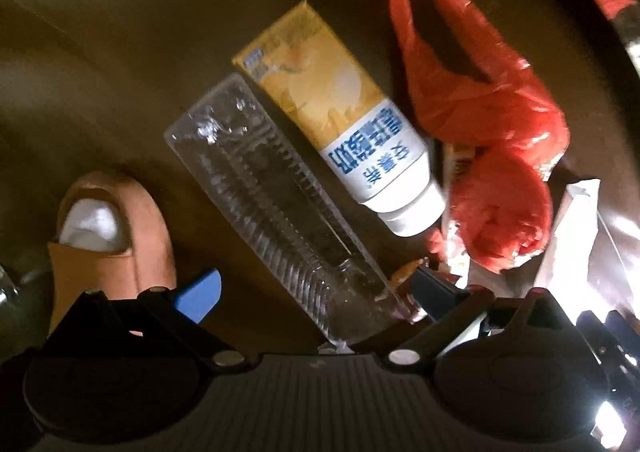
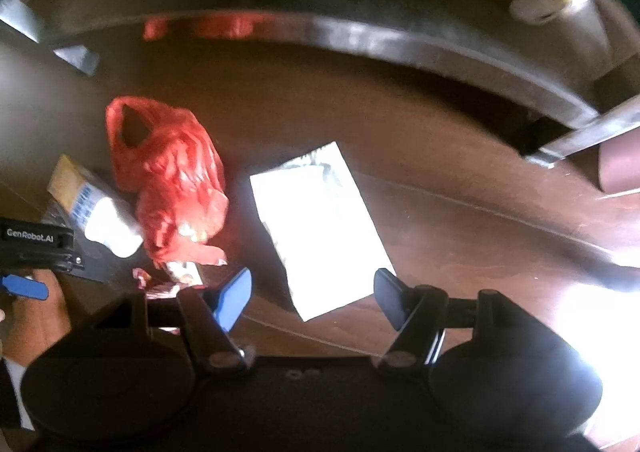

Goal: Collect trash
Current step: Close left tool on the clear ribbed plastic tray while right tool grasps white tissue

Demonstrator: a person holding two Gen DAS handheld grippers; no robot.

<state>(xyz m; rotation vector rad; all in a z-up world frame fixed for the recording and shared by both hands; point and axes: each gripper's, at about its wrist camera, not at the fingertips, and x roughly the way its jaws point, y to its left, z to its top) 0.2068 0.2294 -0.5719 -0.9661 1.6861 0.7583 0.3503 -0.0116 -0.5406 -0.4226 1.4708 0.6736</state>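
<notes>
Trash lies on the brown floor (image 2: 440, 188): a clear plastic bottle (image 1: 264, 204) beside a yellow and white bottle (image 1: 340, 120), a red plastic bag (image 1: 480, 112) with its mouth open, contents hidden, and a white paper (image 2: 320, 228). Left gripper (image 1: 316, 292) points down, wide around the clear bottle's lower end. Right gripper (image 2: 312, 296) stands wide over the paper, not touching it.

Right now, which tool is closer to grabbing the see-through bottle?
Left, probably. The clear bottle lies between the open fingers of the left tool. The right tool hangs open over the white paper instead.
</notes>
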